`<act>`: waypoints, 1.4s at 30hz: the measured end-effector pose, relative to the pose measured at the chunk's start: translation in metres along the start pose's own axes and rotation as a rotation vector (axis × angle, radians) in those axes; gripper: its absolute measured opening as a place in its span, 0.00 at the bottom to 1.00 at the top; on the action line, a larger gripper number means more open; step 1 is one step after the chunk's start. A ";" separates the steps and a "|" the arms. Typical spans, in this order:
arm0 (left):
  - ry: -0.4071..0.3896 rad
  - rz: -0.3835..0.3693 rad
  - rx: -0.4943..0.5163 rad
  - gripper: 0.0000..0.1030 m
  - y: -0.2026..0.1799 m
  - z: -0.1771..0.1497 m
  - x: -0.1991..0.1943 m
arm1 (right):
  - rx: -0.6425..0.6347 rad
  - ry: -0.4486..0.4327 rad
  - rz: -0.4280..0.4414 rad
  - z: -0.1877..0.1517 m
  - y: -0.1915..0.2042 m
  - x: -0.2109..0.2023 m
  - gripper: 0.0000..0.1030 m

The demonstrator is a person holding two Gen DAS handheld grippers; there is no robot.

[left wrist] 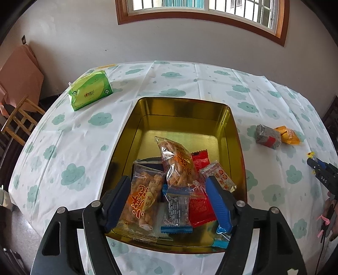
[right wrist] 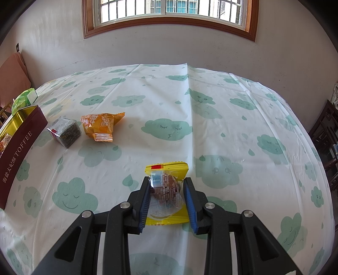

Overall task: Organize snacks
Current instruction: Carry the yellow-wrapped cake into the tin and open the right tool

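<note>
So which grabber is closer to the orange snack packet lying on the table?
Right. The right gripper, around a yellow-edged snack, is out on the cloth near the orange packet. The left gripper hangs over the gold tin, farther off.

A white wall [right wrist: 169, 52] holds a wood-framed barred window [right wrist: 169, 12] letting in daylight. A cloud-print tablecloth [right wrist: 211, 105] covers the table. A wooden chair [left wrist: 19, 118] stands at left.

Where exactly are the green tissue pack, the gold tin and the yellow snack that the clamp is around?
green tissue pack [left wrist: 90, 93], left wrist view, middle of its front face.
gold tin [left wrist: 181, 105], left wrist view, far inner wall.
yellow snack [right wrist: 169, 166], right wrist view, top yellow seal.
</note>
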State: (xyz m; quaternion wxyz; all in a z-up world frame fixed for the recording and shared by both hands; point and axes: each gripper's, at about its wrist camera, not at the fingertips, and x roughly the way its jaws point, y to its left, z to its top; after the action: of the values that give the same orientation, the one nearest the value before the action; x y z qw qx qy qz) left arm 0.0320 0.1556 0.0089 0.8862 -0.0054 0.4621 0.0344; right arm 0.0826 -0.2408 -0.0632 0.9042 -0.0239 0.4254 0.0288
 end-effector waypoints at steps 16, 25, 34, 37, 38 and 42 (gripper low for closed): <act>-0.025 0.022 -0.021 0.74 0.013 -0.009 -0.007 | 0.016 0.036 -0.040 0.004 0.003 0.001 0.30; -0.041 0.024 -0.026 0.81 0.019 -0.011 -0.008 | 0.038 0.072 -0.076 0.008 0.009 0.001 0.29; -0.062 0.034 -0.042 0.83 0.027 -0.017 -0.012 | 0.021 0.062 -0.029 0.013 0.038 -0.015 0.29; -0.068 0.040 -0.056 0.83 0.031 -0.017 -0.014 | 0.006 0.048 0.020 0.018 0.054 -0.025 0.29; -0.069 0.040 -0.061 0.83 0.033 -0.018 -0.014 | 0.000 0.044 0.040 0.020 0.061 -0.028 0.29; -0.063 0.044 -0.087 0.84 0.040 -0.019 -0.016 | -0.028 0.023 0.113 0.028 0.089 -0.042 0.29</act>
State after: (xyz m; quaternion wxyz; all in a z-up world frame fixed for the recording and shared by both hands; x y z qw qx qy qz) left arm 0.0049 0.1936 0.0116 0.8982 -0.0327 0.4321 0.0743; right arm 0.0713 -0.1514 -0.0146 0.8958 -0.0130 0.4360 0.0855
